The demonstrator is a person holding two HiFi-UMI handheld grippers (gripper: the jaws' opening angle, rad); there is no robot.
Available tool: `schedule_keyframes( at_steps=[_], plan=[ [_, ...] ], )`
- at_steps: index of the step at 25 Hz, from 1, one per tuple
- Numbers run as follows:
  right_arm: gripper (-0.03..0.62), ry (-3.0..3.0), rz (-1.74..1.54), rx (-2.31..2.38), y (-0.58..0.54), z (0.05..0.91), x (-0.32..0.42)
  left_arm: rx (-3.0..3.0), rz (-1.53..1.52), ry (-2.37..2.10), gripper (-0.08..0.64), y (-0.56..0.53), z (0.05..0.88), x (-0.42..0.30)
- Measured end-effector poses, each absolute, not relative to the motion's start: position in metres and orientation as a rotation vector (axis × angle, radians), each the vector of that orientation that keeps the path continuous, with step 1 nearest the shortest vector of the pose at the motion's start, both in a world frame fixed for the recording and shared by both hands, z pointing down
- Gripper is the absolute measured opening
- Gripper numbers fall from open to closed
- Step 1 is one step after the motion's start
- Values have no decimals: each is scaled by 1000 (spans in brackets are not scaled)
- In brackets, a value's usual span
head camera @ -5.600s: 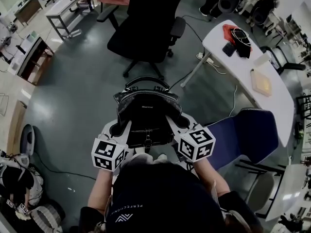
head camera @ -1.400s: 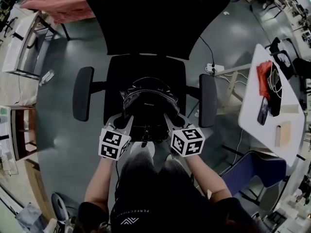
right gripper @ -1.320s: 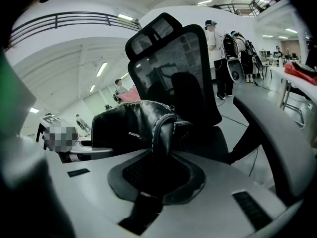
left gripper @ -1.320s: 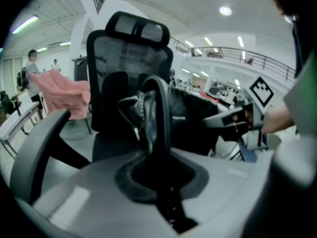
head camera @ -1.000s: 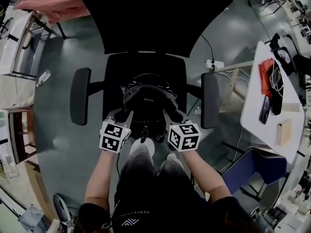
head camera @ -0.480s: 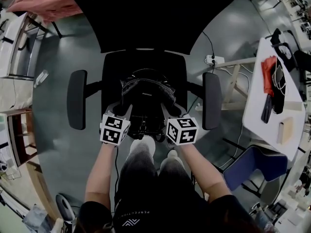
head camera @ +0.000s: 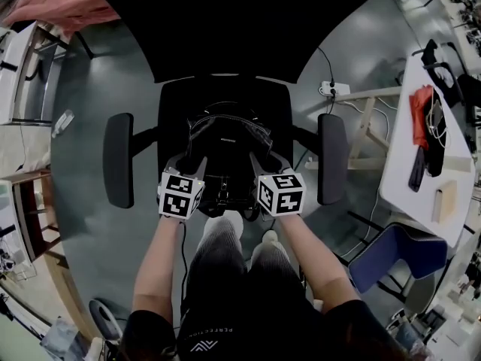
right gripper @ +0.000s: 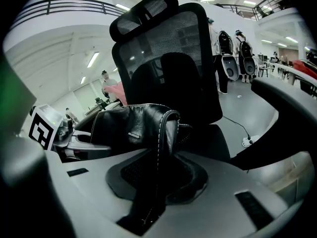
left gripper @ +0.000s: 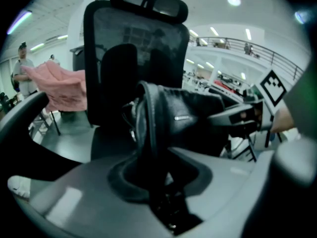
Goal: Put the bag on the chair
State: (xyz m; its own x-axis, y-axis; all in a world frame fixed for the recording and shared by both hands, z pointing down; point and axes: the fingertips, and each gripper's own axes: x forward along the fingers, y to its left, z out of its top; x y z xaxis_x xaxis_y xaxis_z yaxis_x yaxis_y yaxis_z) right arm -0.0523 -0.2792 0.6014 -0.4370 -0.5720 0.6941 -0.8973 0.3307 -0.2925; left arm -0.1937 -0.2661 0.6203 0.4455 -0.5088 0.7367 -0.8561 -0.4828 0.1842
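Note:
A black leather bag (head camera: pixel 225 145) sits on the seat (head camera: pixel 176 100) of a black office chair, in front of its tall mesh backrest (right gripper: pixel 173 38). My left gripper (head camera: pixel 188 164) is at the bag's left side and my right gripper (head camera: pixel 264 162) at its right side. In the left gripper view the bag's edge (left gripper: pixel 148 123) runs down between the jaws (left gripper: pixel 153 177). The right gripper view shows its stitched edge (right gripper: pixel 166 133) doing the same (right gripper: pixel 158 177). Both pairs of jaws have just been opening; the bag's edges lie loosely between the pads.
The chair's armrests (head camera: pixel 118 156) (head camera: pixel 331 156) flank the seat. A white table (head camera: pixel 406 179) with a red cloth and dark things stands at the right, a blue chair (head camera: pixel 394 258) below it. A pink cloth (head camera: pixel 45 2) lies top left. A power strip (head camera: pixel 334 90) is on the floor.
Both grippers and the bag have sunk onto the chair seat and drawn a little nearer to the seat's front. Earlier the bag was carried across the floor to this chair.

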Motion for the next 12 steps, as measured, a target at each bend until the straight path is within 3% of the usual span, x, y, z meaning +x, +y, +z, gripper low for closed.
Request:
schedule_keyframes(
  at_steps=[12],
  plan=[
    [91, -2055, 926, 1305, -301, 625, -51, 2116, 785, -1181, 146, -287, 646, -200]
  ],
)
